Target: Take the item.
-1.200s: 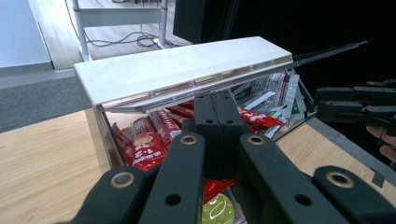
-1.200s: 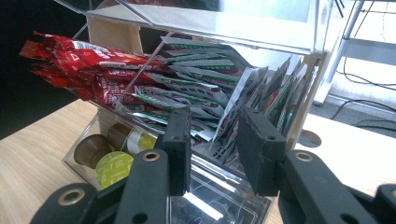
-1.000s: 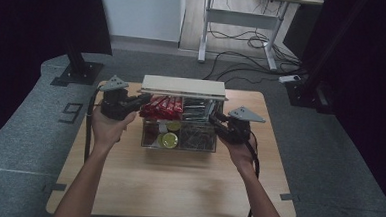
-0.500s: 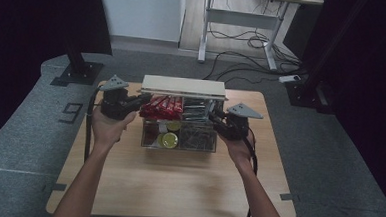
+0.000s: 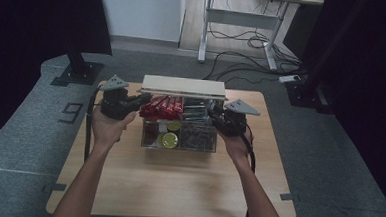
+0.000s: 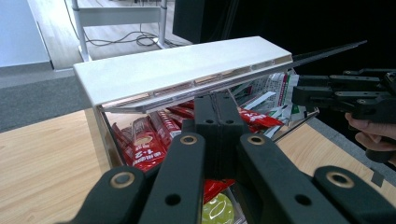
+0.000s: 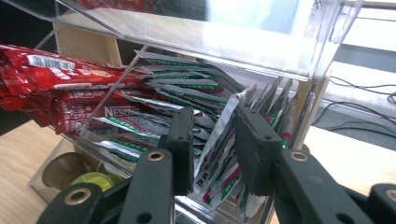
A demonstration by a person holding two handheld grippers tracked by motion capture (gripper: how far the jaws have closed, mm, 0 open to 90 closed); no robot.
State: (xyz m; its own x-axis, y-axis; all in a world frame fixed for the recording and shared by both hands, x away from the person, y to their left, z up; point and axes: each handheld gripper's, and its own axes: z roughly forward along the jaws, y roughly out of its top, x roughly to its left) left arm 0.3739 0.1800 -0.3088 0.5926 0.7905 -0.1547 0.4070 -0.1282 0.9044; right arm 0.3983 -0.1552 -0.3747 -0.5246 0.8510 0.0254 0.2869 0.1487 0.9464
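One clear organiser box (image 5: 178,143) stands at the far middle of the wooden bench (image 5: 177,188), its one white lid (image 5: 183,86) raised and propped open. Two grippers work at it, one at each end. The left gripper (image 5: 140,101) sits at the box's left end; in the left gripper view its fingers (image 6: 205,116) are closed flat together, their tips just beneath the lid's (image 6: 187,70) front edge, above the red sachets (image 6: 144,144). The right gripper (image 7: 212,140) reaches into the right rear compartment; its fingers (image 7: 254,140) stand partly apart around one upright white-and-green sachet (image 7: 219,128), whether the pads press it cannot be told. Beside it lie many like sachets, too crowded to count. The red sachets (image 7: 60,98) fill the neighbouring compartment. One yellow-green capsule (image 5: 169,140) lies in the front left compartment.
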